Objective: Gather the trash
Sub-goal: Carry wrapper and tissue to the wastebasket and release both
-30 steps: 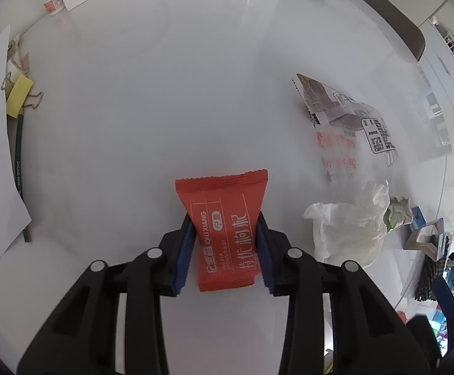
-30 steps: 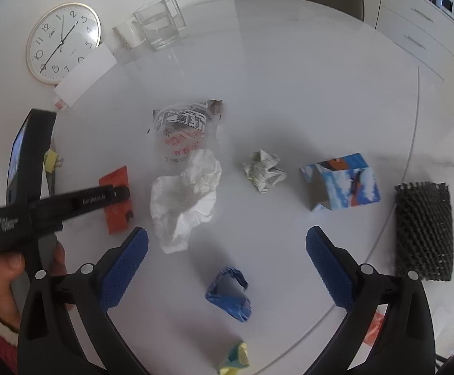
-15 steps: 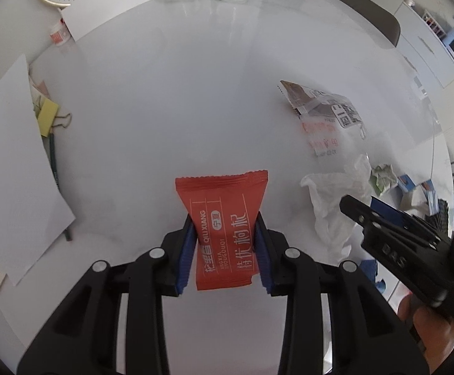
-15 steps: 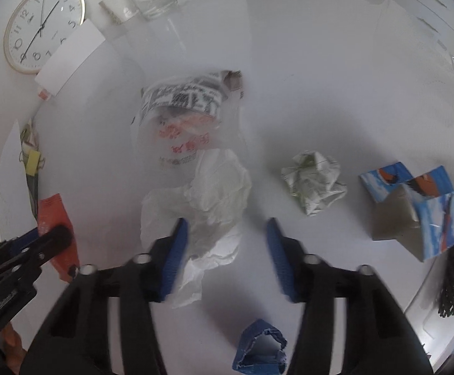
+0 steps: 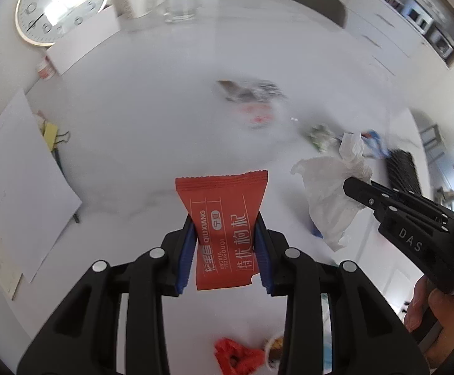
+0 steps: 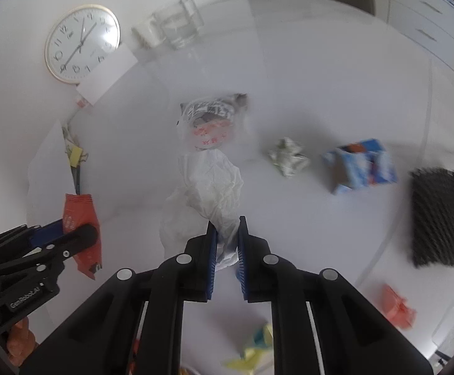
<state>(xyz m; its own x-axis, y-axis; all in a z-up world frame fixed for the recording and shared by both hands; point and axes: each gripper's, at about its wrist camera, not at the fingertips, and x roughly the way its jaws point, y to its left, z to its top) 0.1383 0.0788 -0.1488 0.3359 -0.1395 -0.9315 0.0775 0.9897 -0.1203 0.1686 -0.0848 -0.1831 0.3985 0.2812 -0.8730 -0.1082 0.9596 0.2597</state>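
The right tongs, spread wide a second ago, are now clamped on the crumpled white tissue, which is lifted off the table. The orange wrapper is still pinched between the left tongs, now carried higher above the table.

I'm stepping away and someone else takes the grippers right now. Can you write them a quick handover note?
Left gripper: shut on the orange snack wrapper, lifted off the table.
Right gripper: shut on the crumpled white tissue.
Still on the table: clear plastic bag, paper ball, blue carton, black foam net.
Done: two pieces gripped. Left: bin both, then collect the rest. No bin is in view.
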